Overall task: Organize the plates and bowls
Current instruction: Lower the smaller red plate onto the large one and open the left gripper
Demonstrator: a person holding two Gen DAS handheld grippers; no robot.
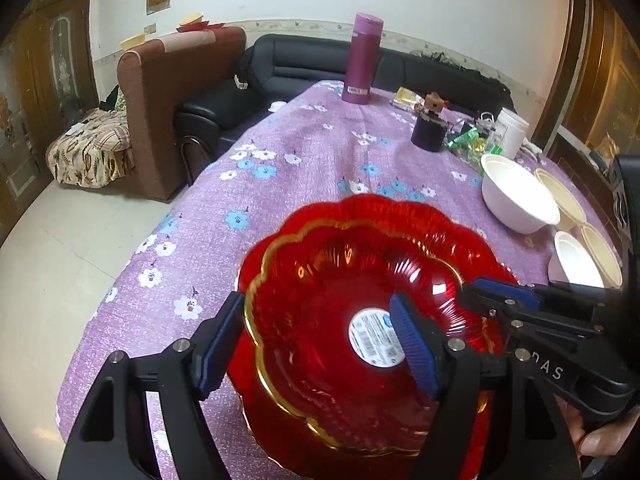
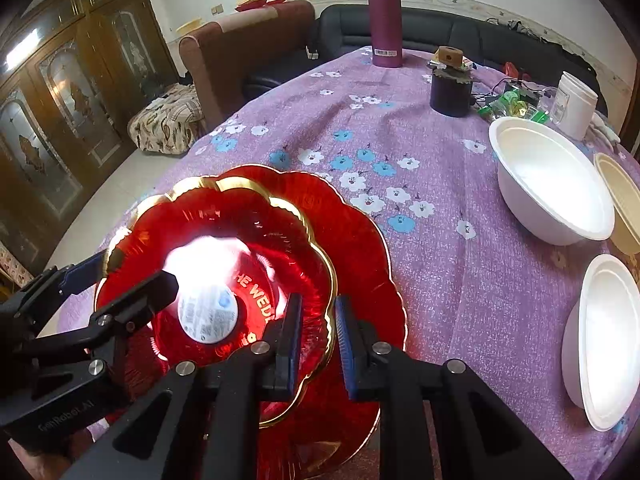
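A smaller red glass plate [image 1: 340, 312] with a gold scalloped rim and a white label lies on a larger red plate [image 1: 400, 212] on the purple flowered tablecloth. My left gripper [image 1: 316, 344] is open, its fingers straddling the smaller plate's left rim, one pad over the label. My right gripper [image 2: 316, 344] straddles the same plate's [image 2: 224, 248] right rim with a narrow gap; the pads do not clearly pinch it. The larger plate [image 2: 360, 248] lies beneath. Each gripper shows in the other view, the left in the right wrist view [image 2: 132, 276].
White bowls [image 2: 552, 180] [image 2: 608, 340] and cream bowls [image 2: 620, 196] stand at the right. A purple flask [image 2: 384, 20], a dark jar [image 2: 450, 92], a white tub [image 2: 572, 104] and green wrappers sit at the far side. Sofas stand beyond the table.
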